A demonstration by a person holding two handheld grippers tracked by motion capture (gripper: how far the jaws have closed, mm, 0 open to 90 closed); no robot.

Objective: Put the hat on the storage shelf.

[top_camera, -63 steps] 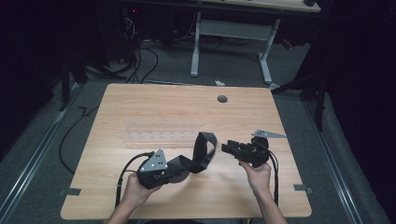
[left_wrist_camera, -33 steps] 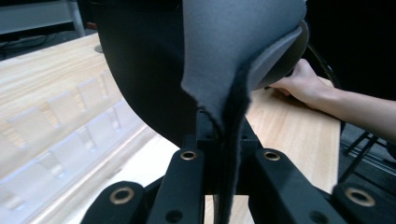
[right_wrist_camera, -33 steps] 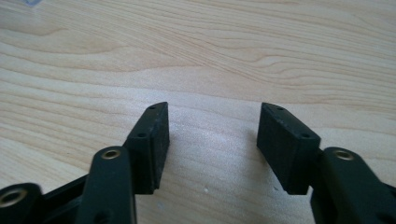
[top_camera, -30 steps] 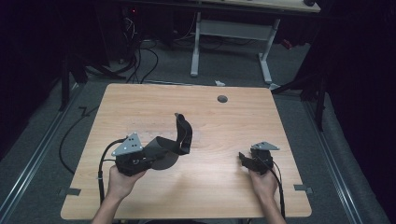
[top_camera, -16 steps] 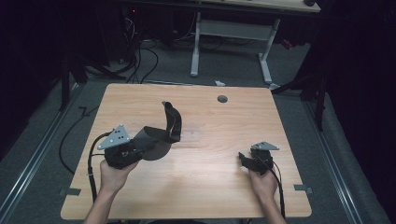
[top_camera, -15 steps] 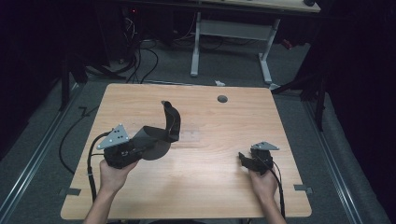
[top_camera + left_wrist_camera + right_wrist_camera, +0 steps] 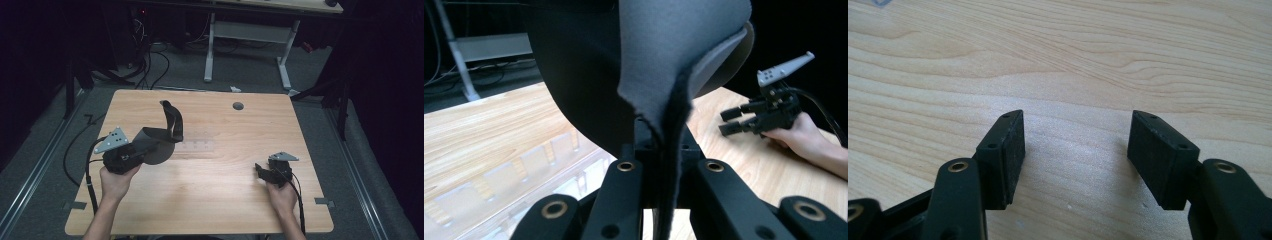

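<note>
Lower left of the high view, our left gripper (image 7: 131, 155) clamps the edge of a black fabric pad with a strap (image 7: 161, 138), lifted over the wooden table (image 7: 220, 200). It looks soft, light and floppy; pinching the hem suits it. Lower right, our right gripper (image 7: 264, 171) rests, jaws apart, empty.

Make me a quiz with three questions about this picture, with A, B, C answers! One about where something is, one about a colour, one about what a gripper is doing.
1. Where is the small round hole in the table?
A. near the far edge
B. at the near edge
C. under the right hand

2. What colour is the floppy pad?
A. red
B. black and grey
C. yellow

3. The right gripper is
A. squeezing the pad
B. open, holding nothing
C. holding a cup

Answers: 1 A, it sits far from the hands. 2 B, dark outside, grey inside. 3 B, bare wood shows between its jaws; the left gripper pinches the pad.
</note>
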